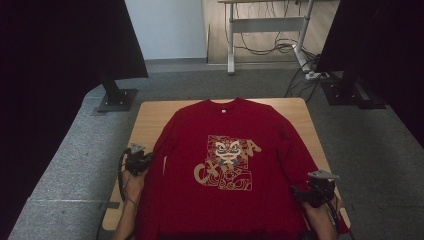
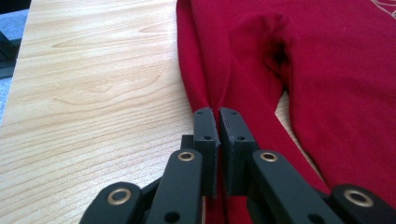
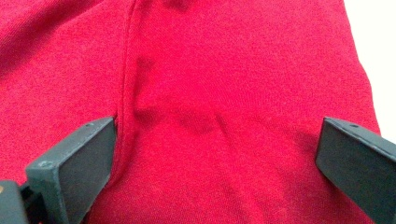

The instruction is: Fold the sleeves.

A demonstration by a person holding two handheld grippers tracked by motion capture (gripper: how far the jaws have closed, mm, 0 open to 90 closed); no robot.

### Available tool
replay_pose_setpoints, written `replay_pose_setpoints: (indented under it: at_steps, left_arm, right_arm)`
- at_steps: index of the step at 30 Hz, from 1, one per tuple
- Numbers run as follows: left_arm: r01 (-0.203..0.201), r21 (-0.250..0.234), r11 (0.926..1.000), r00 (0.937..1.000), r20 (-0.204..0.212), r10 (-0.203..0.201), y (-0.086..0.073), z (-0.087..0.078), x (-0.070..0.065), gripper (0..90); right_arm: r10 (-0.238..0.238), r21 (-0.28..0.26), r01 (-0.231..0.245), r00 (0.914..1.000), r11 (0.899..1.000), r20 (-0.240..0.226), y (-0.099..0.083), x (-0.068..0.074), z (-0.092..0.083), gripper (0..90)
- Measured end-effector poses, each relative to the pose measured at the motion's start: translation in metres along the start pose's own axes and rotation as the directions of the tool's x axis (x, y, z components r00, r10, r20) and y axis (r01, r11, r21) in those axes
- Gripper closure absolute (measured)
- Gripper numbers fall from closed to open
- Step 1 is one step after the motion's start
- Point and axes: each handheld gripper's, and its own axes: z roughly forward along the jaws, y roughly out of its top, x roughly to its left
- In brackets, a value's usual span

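Nearest, the left gripper point(image 2: 218, 112) has its jaws pinched on the left sleeve of the red long-sleeved cotton shirt point(image 1: 225, 165) spread flat on the wooden bench point(image 1: 145, 122), while the right gripper point(image 1: 305, 192), jaws apart over the shirt's right sleeve, has yet to grip, so folding has likely barely begun.

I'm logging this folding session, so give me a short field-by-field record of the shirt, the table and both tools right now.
garment: red long-sleeved shirt, spread flat, front up, collar away from the person
print: tan and white design on the chest
surface: light wooden table
left tool: jaws closed on the shirt's sleeve edge, at the table's left side
right tool: jaws wide open over the red fabric of the other sleeve, pinching nothing
surroundings: grey carpet, black stands at both sides
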Motion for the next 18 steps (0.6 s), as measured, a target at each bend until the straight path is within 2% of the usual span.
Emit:
replay_pose_setpoints:
  at_steps: [2, 6, 7, 9, 10, 11, 14, 15, 18]
  left_arm:
    - [0.013, -0.022, 0.9997, 0.9999, 0.009, -0.013, 0.004, -0.004, 0.0, 87.5]
    - [0.017, -0.026, 0.9995, 0.9998, 0.013, -0.017, 0.004, -0.005, 0.0, 87.6]
    - [0.023, -0.049, 0.9985, 0.9992, 0.034, -0.022, 0.01, -0.01, -0.002, 87.5]
    - [0.023, -0.049, 0.9985, 0.9992, 0.034, -0.022, 0.01, -0.01, -0.002, 87.5]
    - [0.027, -0.065, 0.9975, 0.9983, 0.054, -0.023, 0.013, -0.013, -0.006, 87.5]
    - [0.027, -0.065, 0.9975, 0.9983, 0.054, -0.023, 0.013, -0.013, -0.006, 87.5]
    - [0.024, -0.076, 0.9968, 0.9976, 0.066, -0.019, 0.017, -0.016, -0.009, 87.5]
    - [0.002, -0.101, 0.9949, 0.9957, 0.092, 0.007, 0.026, -0.02, -0.02, 87.5]
    - [-0.005, -0.113, 0.9936, 0.9944, 0.105, 0.017, 0.03, -0.022, -0.025, 87.4]
  right_arm:
    - [0.001, 0.0, -0.001, 1.0, 1.0, 0.0, 0.0, 0.0, 0.0, 0.0]
    - [0.0, 0.0, 0.0, 1.0, 1.0, 0.0, 0.0, 0.0, 0.0, 0.0]
    - [0.001, 0.0, -0.001, 1.0, 1.0, 0.0, 0.0, 0.0, 0.0, 0.0]
    - [0.0, 0.0, 0.0, 1.0, 1.0, 0.0, 0.0, 0.0, 0.0, 0.0]
    - [0.0, 0.0, 0.0, 1.0, 1.0, 0.0, 0.0, 0.0, 0.0, 0.0]
    - [0.0, 0.0, 0.0, 1.0, 1.0, 0.0, 0.0, 0.0, 0.0, 0.0]
    - [0.0, 0.0, 0.0, 1.0, 1.0, 0.0, 0.0, 0.0, 0.0, 0.0]
    - [0.0, 0.001, 0.0, 1.0, 1.0, 0.0, 0.0, 0.0, 0.0, 0.0]
    - [0.0, 0.0, 0.0, 1.0, 1.0, 0.0, 0.0, 0.0, 0.0, 0.0]
